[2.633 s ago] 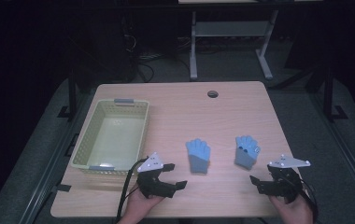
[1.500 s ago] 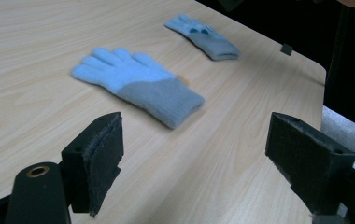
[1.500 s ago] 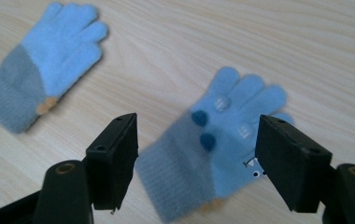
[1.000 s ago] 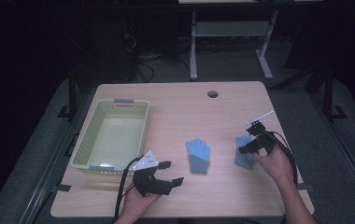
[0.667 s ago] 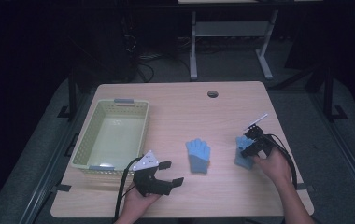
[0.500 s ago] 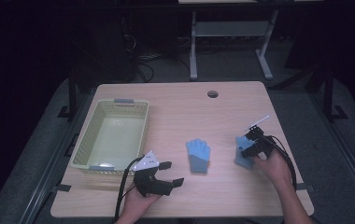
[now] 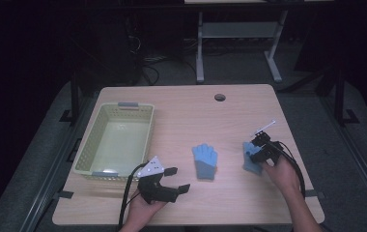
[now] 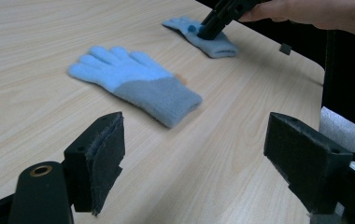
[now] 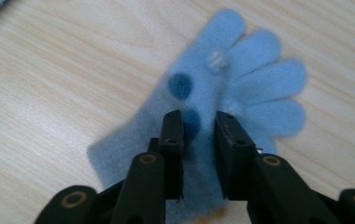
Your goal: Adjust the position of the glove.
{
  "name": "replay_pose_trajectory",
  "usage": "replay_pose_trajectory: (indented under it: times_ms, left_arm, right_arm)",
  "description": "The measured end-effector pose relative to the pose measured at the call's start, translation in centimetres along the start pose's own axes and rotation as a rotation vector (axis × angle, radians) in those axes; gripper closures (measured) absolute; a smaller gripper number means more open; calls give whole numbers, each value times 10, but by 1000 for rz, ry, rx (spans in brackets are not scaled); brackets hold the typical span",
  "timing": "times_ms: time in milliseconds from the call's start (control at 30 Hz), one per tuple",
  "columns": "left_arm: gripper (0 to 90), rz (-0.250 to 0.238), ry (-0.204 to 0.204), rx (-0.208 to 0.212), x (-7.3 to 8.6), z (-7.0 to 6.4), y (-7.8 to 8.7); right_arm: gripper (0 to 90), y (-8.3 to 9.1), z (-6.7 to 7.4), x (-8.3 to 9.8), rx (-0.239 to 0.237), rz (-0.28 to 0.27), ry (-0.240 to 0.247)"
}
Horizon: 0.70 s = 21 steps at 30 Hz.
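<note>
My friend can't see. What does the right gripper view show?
The right gripper has just closed its black fingers on a fold of a blue glove with dark dots, which lies on a wooden table.

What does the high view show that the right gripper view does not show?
High view alone: the yellow basket, a second blue glove at the table's middle, and the left gripper, jaws apart. Right gripper view alone: dark dots on the glove and fabric bunched between the pads. Both: the right gripper pinching that glove, jaws having just been closing.
</note>
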<state>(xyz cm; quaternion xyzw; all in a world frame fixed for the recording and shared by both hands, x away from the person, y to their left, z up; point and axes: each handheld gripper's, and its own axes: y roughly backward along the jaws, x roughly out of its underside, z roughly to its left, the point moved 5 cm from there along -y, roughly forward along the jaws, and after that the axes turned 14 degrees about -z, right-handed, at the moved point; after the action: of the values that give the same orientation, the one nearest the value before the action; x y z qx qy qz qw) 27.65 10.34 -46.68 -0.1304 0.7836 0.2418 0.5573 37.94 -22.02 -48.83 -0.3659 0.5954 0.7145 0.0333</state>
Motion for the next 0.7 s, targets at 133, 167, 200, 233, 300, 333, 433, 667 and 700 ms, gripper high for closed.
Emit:
replay_pose_trajectory:
  times_ms: [133,167,200,233,300,333,433,667,700]
  left_arm:
    - [201,0,-1,0,0,0,0]
    - [201,-1,-1,-1,0,0,0]
    - [201,-1,-4,-1,1,0,-1]
    - [202,1,-6,-1,1,-1,-1]
    - [204,6,-6,-1,1,-1,-1]
    - [204,3,-7,-2,1,-1,-2]
    - [204,2,-8,-3,1,-1,-2]
    - [204,1,-3,-1,1,-1,-1]
    - [204,2,-3,-2,1,-1,-1]
  right_arm:
    - [788,3,-1,0,-18,-9,-19]
    - [791,4,-1,0,-24,-14,-21]
    - [792,7,-1,0,-32,-23,-24]
    - [792,8,0,-1,-36,-31,-24]
    - [792,12,2,-2,-44,-40,-25]
    - [793,15,4,-3,-47,-44,-19]
    - [793,23,10,-10,-56,-66,-6]
    - [793,38,34,-31,-109,-121,44]
    - [792,38,38,-34,-120,-124,51]
